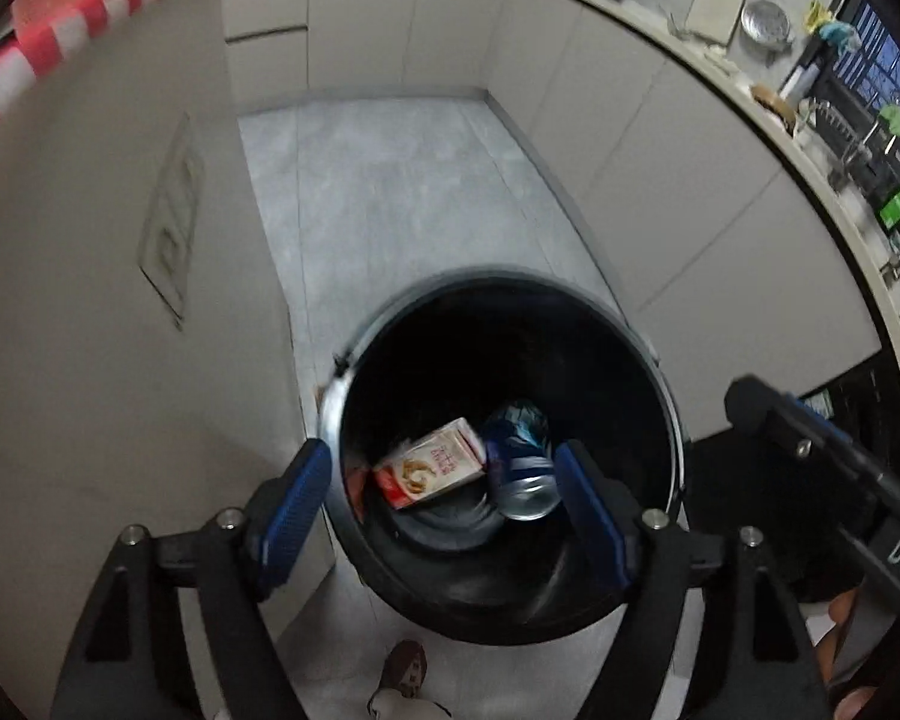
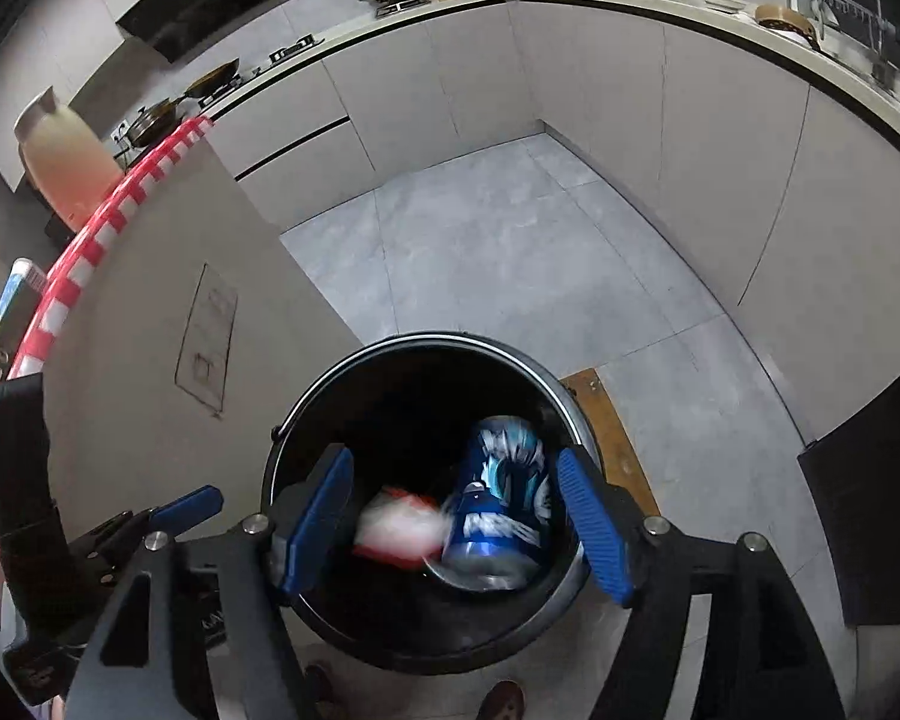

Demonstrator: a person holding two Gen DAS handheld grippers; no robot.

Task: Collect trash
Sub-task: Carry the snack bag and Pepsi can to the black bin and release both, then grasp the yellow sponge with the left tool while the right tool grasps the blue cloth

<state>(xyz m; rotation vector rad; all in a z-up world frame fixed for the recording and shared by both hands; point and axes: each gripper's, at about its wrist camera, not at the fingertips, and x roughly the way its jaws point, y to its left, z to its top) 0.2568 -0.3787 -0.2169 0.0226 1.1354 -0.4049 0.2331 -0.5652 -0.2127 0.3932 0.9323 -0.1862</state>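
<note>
A round black trash bin (image 1: pixel 660 372) (image 2: pixel 306 402) stands on the grey floor. Inside it are a blue drink can (image 1: pixel 522 462) (image 2: pixel 501 498) and a red-and-white carton (image 1: pixel 432 471) (image 2: pixel 399 525); both look blurred in the right wrist view. My left gripper (image 1: pixel 444 510) is open and empty above the bin's mouth. My right gripper (image 2: pixel 456 516) is open and empty above the bin too. The right gripper's body (image 1: pixel 822 456) shows at the right of the left wrist view, and the left gripper's body (image 2: pixel 60 546) at the left of the right wrist view.
Grey cabinet fronts (image 2: pixel 570 72) run round the floor under a cluttered counter (image 2: pixel 690 0). An island side (image 2: pixel 150 324) with a red-and-white checked cloth (image 2: pixel 84 264) stands left. A wooden board (image 2: pixel 612 438) lies on the floor by the bin. Shoes (image 2: pixel 501 699) show below.
</note>
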